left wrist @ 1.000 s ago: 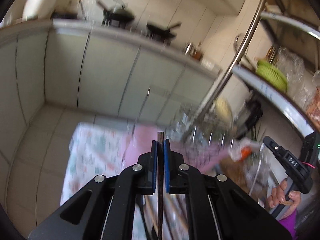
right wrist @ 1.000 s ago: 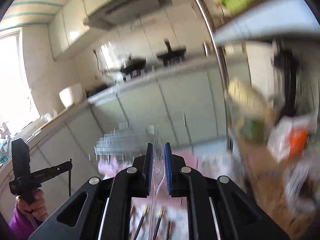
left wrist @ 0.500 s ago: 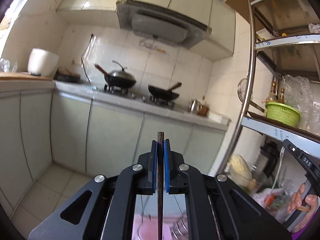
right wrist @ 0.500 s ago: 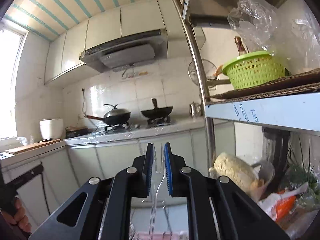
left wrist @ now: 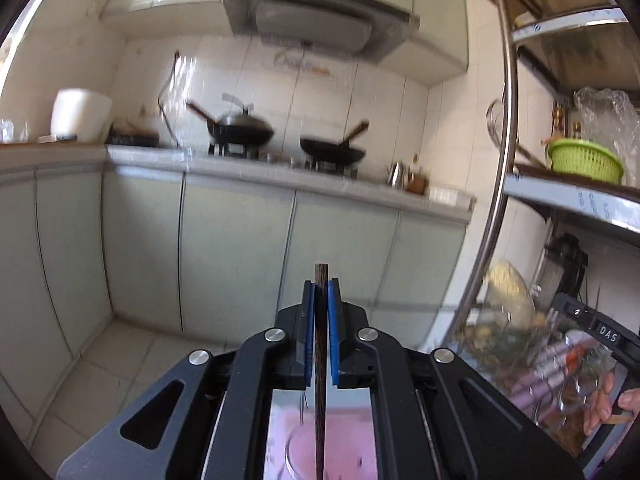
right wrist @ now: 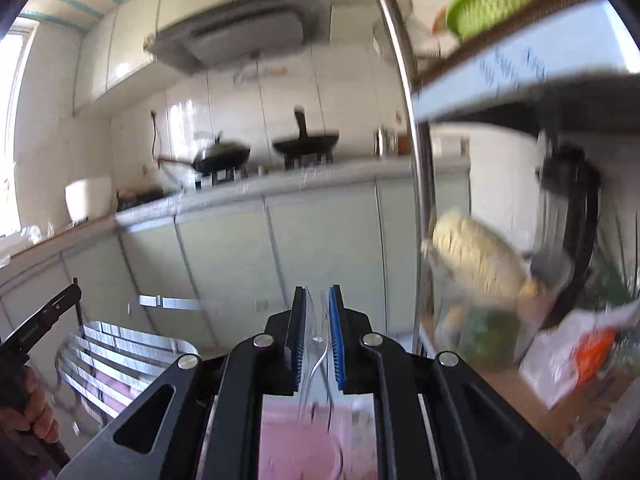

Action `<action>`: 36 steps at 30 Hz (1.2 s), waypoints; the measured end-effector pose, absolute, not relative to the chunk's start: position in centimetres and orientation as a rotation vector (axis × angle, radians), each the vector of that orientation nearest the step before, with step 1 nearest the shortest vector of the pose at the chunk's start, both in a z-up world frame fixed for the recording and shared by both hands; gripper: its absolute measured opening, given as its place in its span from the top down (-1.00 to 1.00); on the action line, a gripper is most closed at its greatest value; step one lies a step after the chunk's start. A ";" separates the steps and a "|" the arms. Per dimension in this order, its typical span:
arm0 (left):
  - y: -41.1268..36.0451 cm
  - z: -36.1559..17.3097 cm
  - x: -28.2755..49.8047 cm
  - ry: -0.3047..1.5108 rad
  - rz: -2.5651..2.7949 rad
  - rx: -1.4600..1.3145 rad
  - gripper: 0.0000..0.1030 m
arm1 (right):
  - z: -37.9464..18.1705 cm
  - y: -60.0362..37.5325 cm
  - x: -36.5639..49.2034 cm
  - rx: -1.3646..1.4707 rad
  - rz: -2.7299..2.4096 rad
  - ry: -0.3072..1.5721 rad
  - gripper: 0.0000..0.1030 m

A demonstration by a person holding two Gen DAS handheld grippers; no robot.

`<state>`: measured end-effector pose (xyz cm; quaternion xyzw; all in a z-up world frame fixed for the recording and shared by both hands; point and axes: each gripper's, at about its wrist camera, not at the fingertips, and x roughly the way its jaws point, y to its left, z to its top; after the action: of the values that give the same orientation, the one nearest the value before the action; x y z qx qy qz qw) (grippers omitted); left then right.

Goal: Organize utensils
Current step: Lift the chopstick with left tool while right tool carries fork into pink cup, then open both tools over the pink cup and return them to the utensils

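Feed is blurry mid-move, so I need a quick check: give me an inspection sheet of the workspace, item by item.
Surface: pink cloth below both grippers, blurred.
Job's things: dark wooden chopstick and clear plastic utensil, each clamped; a clear glass sits under the chopstick.
Clutter: slatted metal rack; bags and produce on the lower shelf.
Grippers: left gripper shut on the chopstick; right gripper shut on the utensil.
Cables: nothing seen on the grippers.
Surroundings: two woks on the stove, range hood, green basket on the steel shelving.
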<state>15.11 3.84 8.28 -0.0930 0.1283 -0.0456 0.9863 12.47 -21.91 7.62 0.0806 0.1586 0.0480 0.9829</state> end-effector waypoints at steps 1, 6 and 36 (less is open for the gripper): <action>4.0 7.8 15.1 0.286 -0.101 -0.200 0.89 | 7.1 -21.9 12.5 0.163 0.102 0.345 0.77; 4.9 5.9 15.4 0.419 -0.144 -0.265 0.86 | 5.2 -21.1 12.4 0.151 0.146 0.471 0.73; 4.8 1.3 3.7 0.743 -0.121 -0.272 0.37 | -0.4 -20.7 0.4 0.325 0.212 0.723 0.41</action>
<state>3.65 4.76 1.28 -0.1322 0.3615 -0.0591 0.9211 0.39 -20.69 -0.41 0.1581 0.3514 0.1029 0.9170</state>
